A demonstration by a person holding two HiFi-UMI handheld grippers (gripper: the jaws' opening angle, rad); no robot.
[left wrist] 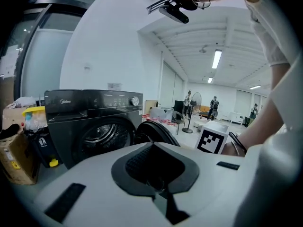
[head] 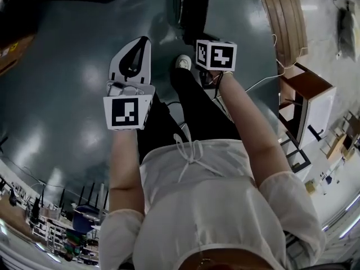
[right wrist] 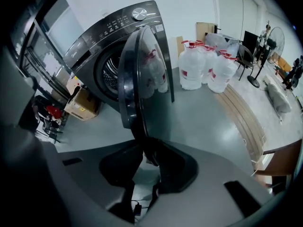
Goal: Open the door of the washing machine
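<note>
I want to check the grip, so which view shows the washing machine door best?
The right gripper view: the door stands open, edge-on, its rim between the jaws of the right gripper. The left gripper view shows only part of it behind the left gripper. The head view shows at most a dark shape at the top.

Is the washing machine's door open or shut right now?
Open: the door stands swung out from the drum opening, its edge held by the right gripper.
</note>
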